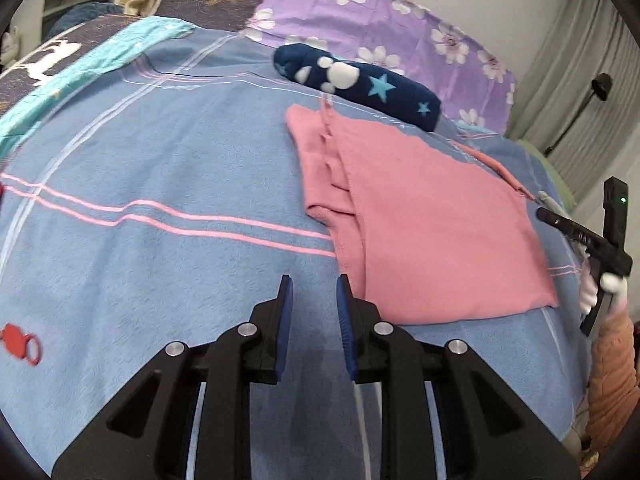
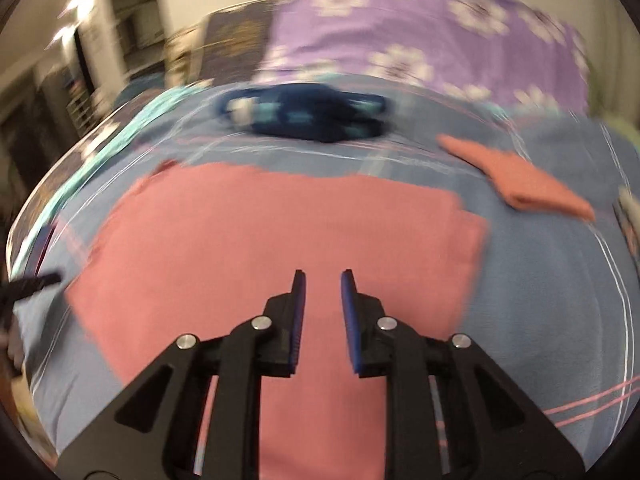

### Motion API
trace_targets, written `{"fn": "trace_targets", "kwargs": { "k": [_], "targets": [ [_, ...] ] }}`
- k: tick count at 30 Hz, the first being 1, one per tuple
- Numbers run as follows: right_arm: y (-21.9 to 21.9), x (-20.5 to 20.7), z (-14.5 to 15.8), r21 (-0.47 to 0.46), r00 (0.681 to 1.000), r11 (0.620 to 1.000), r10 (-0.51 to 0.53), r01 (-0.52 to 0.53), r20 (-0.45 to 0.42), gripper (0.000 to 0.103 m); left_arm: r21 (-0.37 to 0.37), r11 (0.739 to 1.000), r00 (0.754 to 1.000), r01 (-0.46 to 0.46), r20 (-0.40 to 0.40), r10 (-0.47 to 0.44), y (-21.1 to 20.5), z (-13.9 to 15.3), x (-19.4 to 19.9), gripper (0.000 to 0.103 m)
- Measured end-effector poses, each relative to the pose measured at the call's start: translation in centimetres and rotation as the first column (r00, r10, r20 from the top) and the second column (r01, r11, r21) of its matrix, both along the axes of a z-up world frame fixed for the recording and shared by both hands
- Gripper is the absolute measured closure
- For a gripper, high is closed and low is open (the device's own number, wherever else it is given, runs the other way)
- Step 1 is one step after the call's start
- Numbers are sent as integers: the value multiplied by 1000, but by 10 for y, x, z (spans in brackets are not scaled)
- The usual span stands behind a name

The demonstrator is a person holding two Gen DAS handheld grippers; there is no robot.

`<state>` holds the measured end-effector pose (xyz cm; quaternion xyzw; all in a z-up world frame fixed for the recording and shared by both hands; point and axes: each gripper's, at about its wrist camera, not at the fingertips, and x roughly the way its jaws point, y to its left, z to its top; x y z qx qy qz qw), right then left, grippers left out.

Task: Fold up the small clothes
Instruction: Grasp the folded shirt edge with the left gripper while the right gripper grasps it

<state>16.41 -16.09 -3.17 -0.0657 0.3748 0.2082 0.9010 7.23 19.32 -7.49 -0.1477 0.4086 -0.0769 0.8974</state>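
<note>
Hovering over the bed, my left hand-held gripper [image 1: 314, 288] has its blue pads parted with nothing between them, above bare blue blanket [image 1: 140, 152] just beside the near left corner of the pink garment [image 1: 432, 232]. My right hand-held gripper [image 2: 323, 284] is likewise parted and empty, poised over the near middle of the same pink garment [image 2: 260, 240]; that view is smeared by motion, so I cannot tell whether the tips touch the cloth.

The garment lies folded flat toward the right side of the bed, with a doubled flap showing along its left edge. Its near edge is straight and its near right corner stops just short of the blanket's white stripe.

Beyond its far edge lies a rolled navy sock [image 1: 356, 82] with stars and white dots, near but apart from it. A smaller folded pink piece [image 2: 516, 180] sits toward the bed's far right, well apart from the large one. A purple floral pillow [image 1: 384, 20] runs along the far edge.

Open blanket spreads wide to the left of the garment, as far as the teal cloth [image 1: 80, 68] along the left edge.
</note>
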Motion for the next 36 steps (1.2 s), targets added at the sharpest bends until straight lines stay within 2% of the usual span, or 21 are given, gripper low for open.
{"fn": "trace_targets", "kwargs": {
  "k": [4, 5, 7, 10, 13, 16, 17, 18, 21, 23, 26, 27, 28, 29, 30, 31, 32, 34, 35, 36],
  "targets": [
    [100, -45, -10, -61, 967, 965, 255, -253, 16, 78, -18, 997, 998, 69, 2, -69, -18, -13, 0, 81],
    [121, -55, -15, -83, 951, 949, 308, -306, 16, 77, -26, 997, 997, 73, 2, -73, -15, -16, 1, 81],
    [166, -80, -26, -155, 902, 892, 432, -425, 14, 76, -83, 995, 998, 62, 7, -62, -5, -20, 0, 81],
    [206, -103, -39, -255, 847, 823, 531, -508, 25, 69, -107, 994, 1000, 21, 22, -19, 12, -18, -3, 81],
    [229, -113, -50, -336, 827, 787, 561, -517, 40, 67, -103, 995, 999, 6, 38, -2, 27, -13, 1, 76],
    [244, -111, -60, -378, 835, 780, 550, -499, 33, 66, -83, 996, 999, 29, 41, -26, 34, -5, 17, 75],
    [248, -110, -63, -380, 840, 783, 542, -493, 28, 65, -84, 995, 998, 46, 41, -42, 34, -3, 25, 69],
    [250, -108, -64, -381, 846, 788, 532, -483, 28, 64, -94, 993, 997, 69, 33, -66, 36, -1, 38, 66],
    [257, -101, -66, -378, 861, 804, 507, -458, 36, 63, -120, 987, 994, 107, -3, -109, 38, 0, 84, 64],
    [257, -97, -67, -379, 867, 810, 497, -447, 40, 63, -168, 974, 987, 151, -32, -159, 36, -4, 112, 61],
    [259, -93, -69, -383, 869, 813, 492, -439, 47, 64, -278, 949, 978, 152, -96, -184, 36, -22, 162, 60],
    [260, -92, -69, -381, 871, 815, 489, -436, 50, 65, -313, 940, 981, 135, -90, -171, 37, -27, 177, 61],
    [261, -89, -69, -379, 872, 818, 486, -433, 53, 65, -333, 934, 984, 127, -79, -162, 39, -28, 187, 67],
    [262, -86, -70, -374, 873, 821, 484, -431, 56, 71, -355, 928, 988, 111, -61, -142, 41, -28, 198, 94],
    [263, -84, -71, -368, 874, 823, 483, -434, 51, 88, -366, 925, 991, 100, -50, -127, 42, -26, 202, 100],
    [263, -82, -70, -364, 877, 827, 478, -428, 53, 95, -387, 917, 993, 93, -32, -115, 44, -23, 206, 101],
    [263, -83, -69, -361, 877, 831, 476, -423, 66, 98, -395, 914, 995, 93, -3, -102, 44, -18, 204, 101],
    [263, -93, -62, -361, 861, 827, 497, -432, 108, 99, -356, 928, 994, 107, 71, -87, 42, -5, 194, 101],
    [264, -97, -62, -372, 854, 820, 507, -435, 118, 99, -316, 943, 992, 102, 102, -74, 42, -1, 189, 100],
    [265, -98, -64, -383, 851, 814, 513, -437, 118, 99, -294, 952, 993, 84, 105, -56, 43, -3, 188, 100]
  ]
}}
